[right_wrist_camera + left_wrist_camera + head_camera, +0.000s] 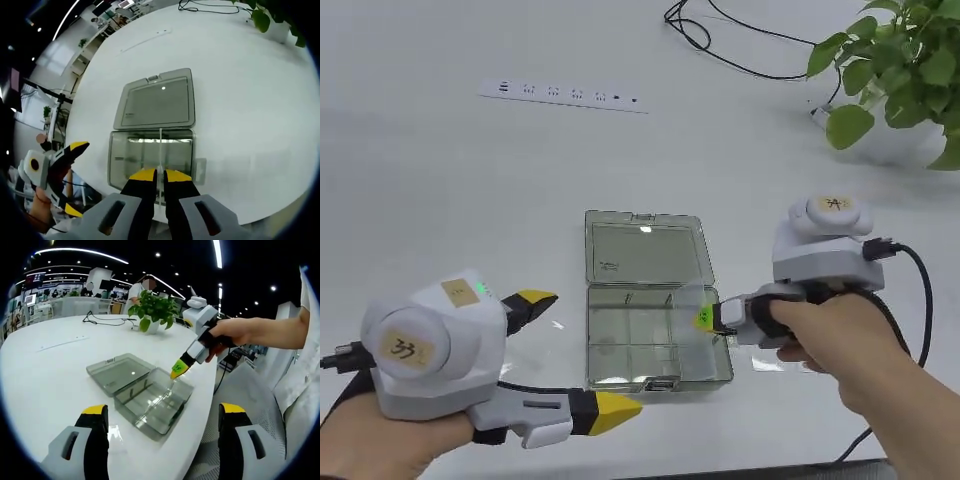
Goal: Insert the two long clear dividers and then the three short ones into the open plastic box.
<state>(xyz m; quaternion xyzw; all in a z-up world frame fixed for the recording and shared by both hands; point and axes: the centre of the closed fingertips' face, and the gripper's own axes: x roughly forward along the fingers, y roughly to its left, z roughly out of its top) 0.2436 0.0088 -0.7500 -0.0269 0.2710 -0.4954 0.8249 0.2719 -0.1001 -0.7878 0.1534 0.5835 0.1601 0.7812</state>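
The open plastic box [645, 300] lies on the white tabletop [440, 180], its lid folded flat on the far side of the base. The right gripper [707, 320] is over the right end of the box's base, its jaws drawn in to a thin slit and pinching a clear divider [688, 312]. The divider reaches down into the base near the right wall. In the right gripper view this divider [160, 150] shows edge-on as a thin line running from between the yellow tips across the base towards the lid hinge. The left gripper [575, 353] hovers just left of the box near its front corner, jaws spread wide and holding nothing. In its own view the box [145, 390] lies ahead between the two tips. Faint clear partitions show inside the base, but their number cannot be told. A white power strip [565, 95] lies well beyond the box. A potted plant [900, 70] stands far off to the box's right rear, with a black cable [740, 55] beside it.
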